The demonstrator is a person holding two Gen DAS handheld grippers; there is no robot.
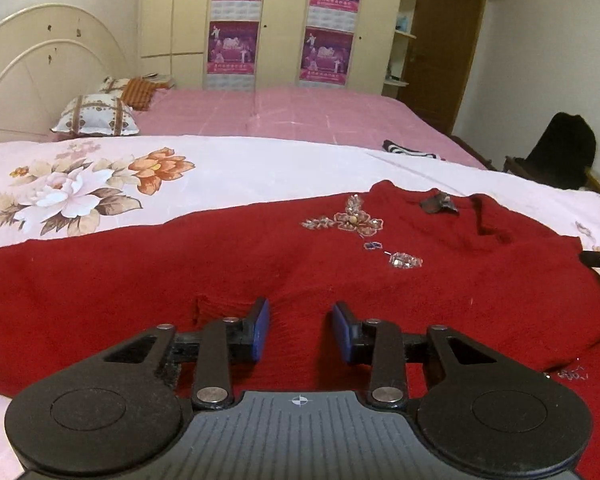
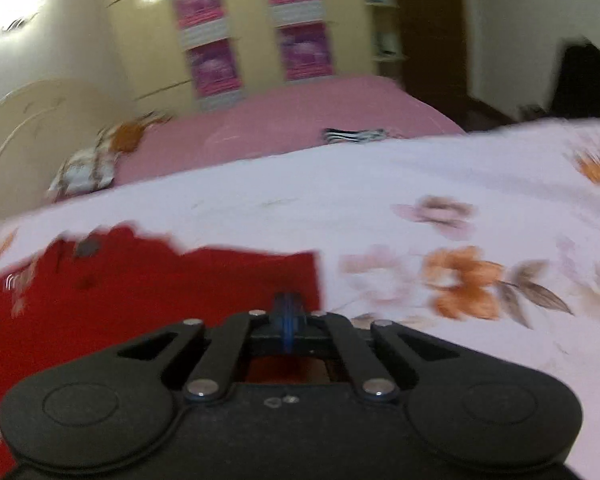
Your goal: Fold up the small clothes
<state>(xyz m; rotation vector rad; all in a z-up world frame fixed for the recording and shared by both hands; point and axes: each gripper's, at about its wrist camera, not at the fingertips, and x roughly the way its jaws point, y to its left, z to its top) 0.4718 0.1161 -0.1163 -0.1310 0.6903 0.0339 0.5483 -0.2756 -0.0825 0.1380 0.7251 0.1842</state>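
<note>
Left wrist fisheye is showing a dark red knitted garment (image 1: 260, 264) lying spread flat on a pale pink floral bedspread (image 1: 100, 176), with a beaded silver flower decoration (image 1: 350, 220) sitting on its chest area and a neckline slit (image 1: 484, 216) opening toward the far right. The left gripper (image 1: 301, 330) is hovering low over the near part of the red fabric, its blue-padded fingers (image 1: 260, 328) standing wide apart with nothing between them. Right wrist fisheye, which is blurring heavily, is showing the right gripper (image 2: 287, 322) with its blue pads pressed together at the corner of the same red garment (image 2: 140, 300); whether cloth is pinched between them is not clear. Beyond the bedspread, a pink sheet (image 1: 300, 116) is covering the rest of the bed, with a patterned white pillow (image 1: 94, 116) lying near a cream curved headboard (image 1: 32, 76). A striped black-and-white cloth (image 1: 410, 149) is lying at the sheet's edge, and purple posters (image 1: 236, 28) are hanging on cream wardrobe doors (image 1: 284, 20) behind.
</note>
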